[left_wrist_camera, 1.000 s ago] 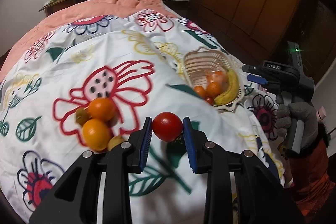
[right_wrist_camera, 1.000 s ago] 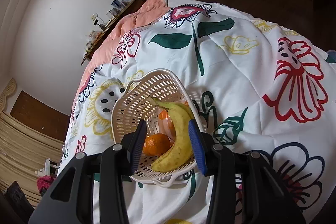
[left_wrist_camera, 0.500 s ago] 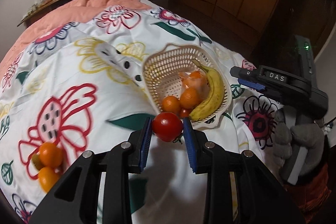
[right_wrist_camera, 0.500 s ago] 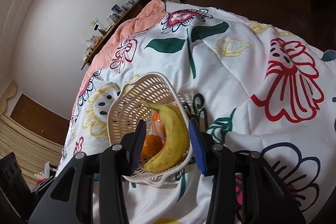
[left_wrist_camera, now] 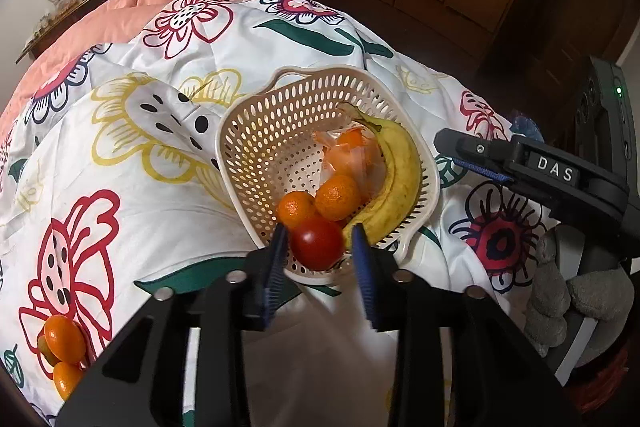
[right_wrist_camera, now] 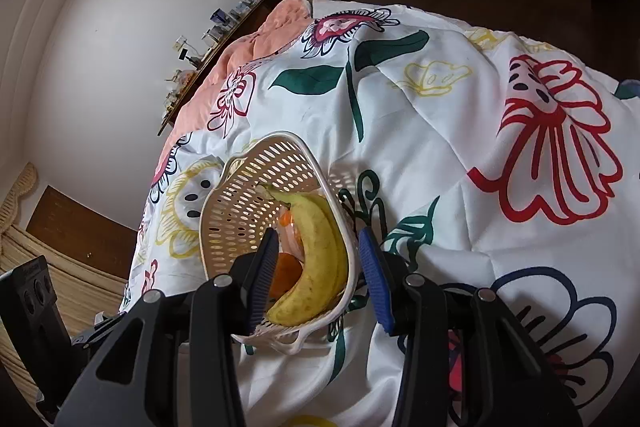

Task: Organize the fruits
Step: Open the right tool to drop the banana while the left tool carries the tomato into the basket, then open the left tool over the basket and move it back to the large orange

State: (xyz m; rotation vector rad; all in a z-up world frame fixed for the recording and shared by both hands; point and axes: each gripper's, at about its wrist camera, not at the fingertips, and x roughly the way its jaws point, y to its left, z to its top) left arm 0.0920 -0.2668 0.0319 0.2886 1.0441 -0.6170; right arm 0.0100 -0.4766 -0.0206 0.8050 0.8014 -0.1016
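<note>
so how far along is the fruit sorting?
Done: the basket holds a banana, two oranges and a bagged fruit. In hand: the left gripper holds a tomato over the basket's near rim. Left: a few small fruits on the quilt. The right gripper is open.

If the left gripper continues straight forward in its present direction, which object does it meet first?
Probably the two oranges in the basket, just ahead of the tomato the left gripper holds; depth is uncertain, so the basket's near rim could come first.
</note>
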